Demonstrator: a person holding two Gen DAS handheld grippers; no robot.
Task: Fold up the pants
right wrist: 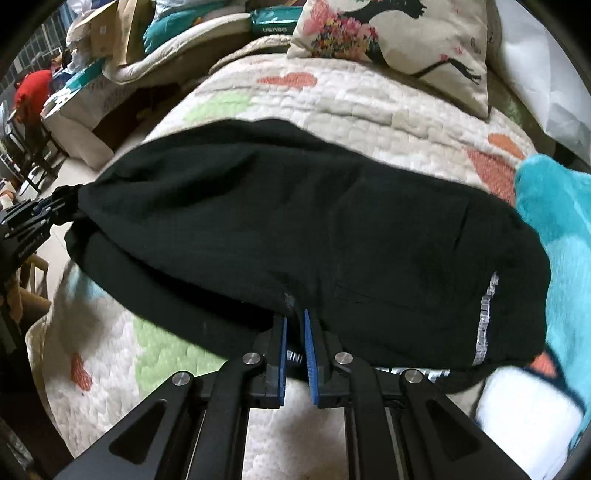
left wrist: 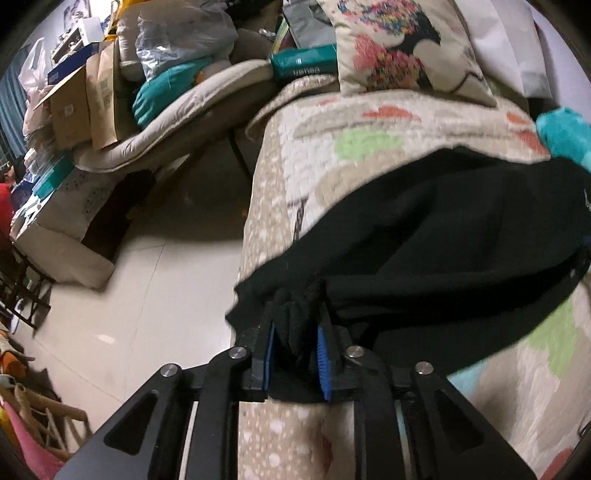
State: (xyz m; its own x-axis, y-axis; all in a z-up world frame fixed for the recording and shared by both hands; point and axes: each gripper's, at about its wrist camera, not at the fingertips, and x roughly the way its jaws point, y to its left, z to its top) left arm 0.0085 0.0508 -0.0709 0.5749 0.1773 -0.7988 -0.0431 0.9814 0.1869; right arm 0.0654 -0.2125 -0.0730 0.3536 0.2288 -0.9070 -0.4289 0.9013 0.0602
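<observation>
Black pants (right wrist: pixel 295 221) spread on patchwork quilt (right wrist: pixel 332 96), both ends pinched.
Pillow (right wrist: pixel 388 40) beyond pants on quilt; teal cloth (right wrist: pixel 554 229) touching their far-right end; tiled floor (left wrist: pixel 147 280) and cluttered boxes (left wrist: pixel 74 103) left of quilt. Left gripper (left wrist: pixel 295 317) narrow, clamped on bunched pants edge; right gripper (right wrist: pixel 293 321) narrow, nipping near hem.

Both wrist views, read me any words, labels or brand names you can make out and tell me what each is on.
"uansn" or similar, seemingly upside down: teal package behind the quilt; not surely legible.
White lettering on the black pants, side strip and near hem: too blurred.
Print on left gripper body: too small.
Labels on cardboard boxes: unreadable.
</observation>
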